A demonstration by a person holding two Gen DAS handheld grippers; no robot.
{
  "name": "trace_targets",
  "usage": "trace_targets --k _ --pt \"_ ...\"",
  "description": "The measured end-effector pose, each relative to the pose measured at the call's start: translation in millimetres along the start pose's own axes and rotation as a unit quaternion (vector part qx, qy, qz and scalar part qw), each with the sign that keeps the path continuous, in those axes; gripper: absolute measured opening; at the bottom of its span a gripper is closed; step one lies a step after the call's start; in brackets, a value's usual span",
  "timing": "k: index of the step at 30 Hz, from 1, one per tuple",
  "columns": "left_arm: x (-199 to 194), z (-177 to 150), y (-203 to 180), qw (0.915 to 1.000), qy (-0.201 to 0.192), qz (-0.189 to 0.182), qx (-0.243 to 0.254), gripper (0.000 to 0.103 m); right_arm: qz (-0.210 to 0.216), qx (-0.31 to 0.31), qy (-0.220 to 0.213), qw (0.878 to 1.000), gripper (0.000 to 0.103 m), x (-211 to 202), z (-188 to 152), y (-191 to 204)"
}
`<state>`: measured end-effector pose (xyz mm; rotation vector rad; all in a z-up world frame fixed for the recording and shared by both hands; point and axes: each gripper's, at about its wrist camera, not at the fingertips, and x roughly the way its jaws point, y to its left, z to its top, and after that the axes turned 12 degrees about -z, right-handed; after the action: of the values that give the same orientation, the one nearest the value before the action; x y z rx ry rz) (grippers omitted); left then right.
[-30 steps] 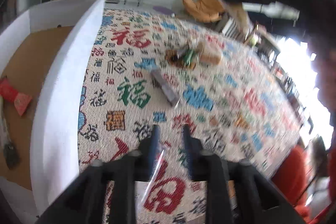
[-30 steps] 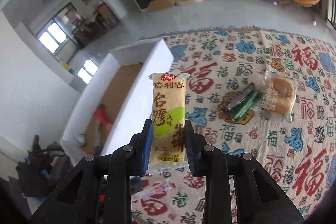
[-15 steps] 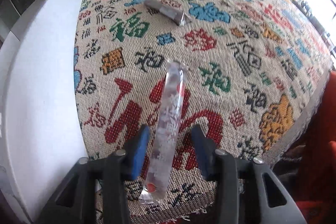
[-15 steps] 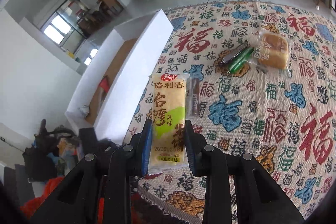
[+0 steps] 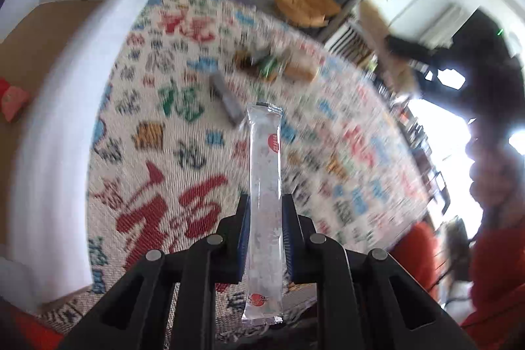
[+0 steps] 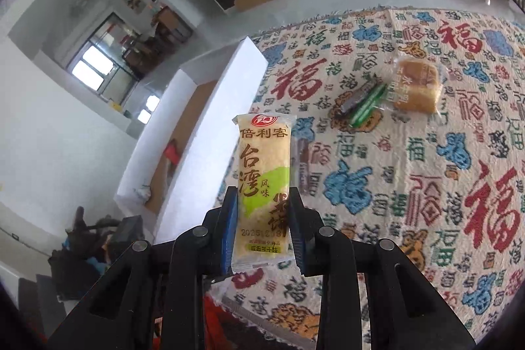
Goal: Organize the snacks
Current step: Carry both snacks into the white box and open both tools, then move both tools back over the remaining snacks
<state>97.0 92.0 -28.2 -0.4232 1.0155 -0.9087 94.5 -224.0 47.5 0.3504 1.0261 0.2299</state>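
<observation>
My left gripper (image 5: 265,209) is shut on a long clear stick packet (image 5: 264,173) with a red dot, lifted upright above the patterned tablecloth (image 5: 183,153). My right gripper (image 6: 262,205) is shut on a yellow and green rice cracker packet (image 6: 263,173), held upright in the air. On the cloth lie a dark bar (image 5: 226,100) (image 6: 302,159), green and dark sticks (image 6: 364,102) (image 5: 267,68) and a wrapped bun (image 6: 418,84) (image 5: 300,71). A white box (image 5: 49,136) (image 6: 210,133) with a brown floor stands at the left of the table.
Inside the white box lies a red packet (image 5: 11,97) (image 6: 173,150). The cloth's front edge (image 6: 262,310) runs near the right gripper. A person's hand and red sleeve (image 5: 492,235) are at the right of the left wrist view. A room floor with furniture lies beyond the table.
The left gripper closed on the clear stick packet and lifted it off the cloth. The right gripper, still holding the cracker packet, shifted slightly over the table.
</observation>
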Motion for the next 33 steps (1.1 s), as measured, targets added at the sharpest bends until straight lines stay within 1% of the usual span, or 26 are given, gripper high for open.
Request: trace_targets --k 1,2,3,4,5,6,7,8,9,10,11,12,14,15,16,17,19,21,23,24,26,28,30,31,32,33 --pt "-13.7 7.8 -1.4 0.9999 -0.016 -0.002 0.001 0.018 0.01 -0.003 -0.001 1.0 0.031 1.3 6.0 10.7" --pt "-33.9 18.3 -2.0 0.9993 -0.037 0.005 0.004 0.018 0.023 -0.009 -0.003 1.0 0.031 3.0 12.8 24.7" --pt "-48.6 25.7 -1.6 0.9985 -0.052 0.016 0.007 0.018 0.034 -0.016 -0.006 0.999 0.031 4.6 18.7 38.9" --pt "-69.4 35.2 0.9 0.9967 -0.071 0.038 0.011 0.018 0.049 -0.028 -0.009 0.998 0.031 8.1 26.8 60.1" --pt "-86.4 43.2 4.6 0.9941 -0.086 0.065 0.016 0.018 0.064 -0.038 -0.012 0.997 0.031 12.8 34.2 81.6" --pt "-105.8 51.8 11.7 0.9887 -0.101 0.109 0.021 0.018 0.075 -0.047 -0.012 0.996 0.031 18.0 39.3 99.4" --pt "-120.3 57.4 19.9 0.9828 -0.111 0.146 0.023 0.018 0.089 -0.056 -0.014 0.994 0.031 25.5 45.5 122.2" --pt "-132.3 62.0 29.2 0.9747 -0.121 0.186 0.024 0.022 0.102 -0.062 -0.014 0.993 0.033 33.5 49.9 141.2" --pt "-139.5 64.6 36.4 0.9677 -0.127 0.217 0.021 0.038 0.114 -0.069 -0.014 0.991 0.035 44.1 55.2 165.1" --pt "-148.2 67.7 48.5 0.9568 -0.132 0.259 0.013 0.053 0.113 -0.075 -0.017 0.991 0.046 51.0 57.1 178.8" --pt "-155.3 69.2 60.9 0.9452 -0.134 0.298 0.003 0.082 0.111 -0.082 -0.019 0.99 0.072 57.2 59.5 192.1" --pt "-159.4 68.3 67.9 0.936 -0.137 0.324 -0.003 0.086 0.111 -0.09 -0.023 0.989 0.077 61.1 61.5 203.2" --pt "-162.8 64.6 73.1 0.9218 -0.139 0.362 -0.002 0.086 0.102 -0.102 -0.039 0.989 0.076 57.5 62.0 209.5" --pt "-162.6 62.6 72.4 0.917 -0.14 0.373 0.0 0.086 0.097 -0.108 -0.047 0.988 0.076 52.2 59.7 205.4" --pt "-160.0 60.7 69.0 0.9158 -0.144 0.375 0.005 0.086 0.091 -0.113 -0.054 0.988 0.077 48.2 57.1 198.6" --pt "-156.0 59.7 64.0 0.9178 -0.151 0.367 0.012 0.086 0.072 -0.122 -0.064 0.988 0.079 43.8 51.9 186.4" --pt "-142.4 59.8 48.0 0.9246 -0.166 0.341 0.034 0.088 0.021 -0.14 -0.077 0.987 0.079 42.6 39.8 156.6" --pt "-121.7 64.4 31.2 0.9326 -0.177 0.308 0.061 0.088 -0.045 -0.158 -0.086 0.983 0.079 52.3 23.2 119.5" --pt "-100.8 70.9 21.4 0.9349 -0.182 0.293 0.085 0.088 -0.151 -0.177 -0.082 0.969 0.079 73.9 0.1 65.9" --pt "-91.9 76.0 19.3 0.9343 -0.179 0.294 0.093 0.088 -0.196 -0.179 -0.07 0.962 0.079 84.4 -10.2 36.7" --pt "-59.1 83.5 17.0 0.9296 -0.151 0.318 0.11 0.088 -0.26 -0.162 -0.045 0.951 0.079 97.5 -28.8 -23.4" --pt "-34.5 87.1 14.3 0.9226 -0.118 0.345 0.124 0.088 -0.301 -0.135 -0.035 0.943 0.079 98.8 -42.9 -70.5" --pt "-13.9 88.5 7.8 0.9138 -0.091 0.365 0.152 0.088 -0.339 -0.107 -0.04 0.934 0.079 90.9 -52.8 -111.1" --pt "-9.9 87.0 6.5 0.9093 -0.085 0.374 0.162 0.088 -0.357 -0.093 -0.048 0.928 0.079 85.3 -56.3 -130.6" --pt "-7.7 85.7 4.4 0.9063 -0.08 0.379 0.168 0.088 -0.368 -0.081 -0.054 0.925 0.079 81.5 -58.3 -144.1" --pt "-7.4 84.2 4.1 0.9059 -0.077 0.382 0.166 0.088 -0.378 -0.067 -0.059 0.922 0.079 78.9 -58.9 -157.5"
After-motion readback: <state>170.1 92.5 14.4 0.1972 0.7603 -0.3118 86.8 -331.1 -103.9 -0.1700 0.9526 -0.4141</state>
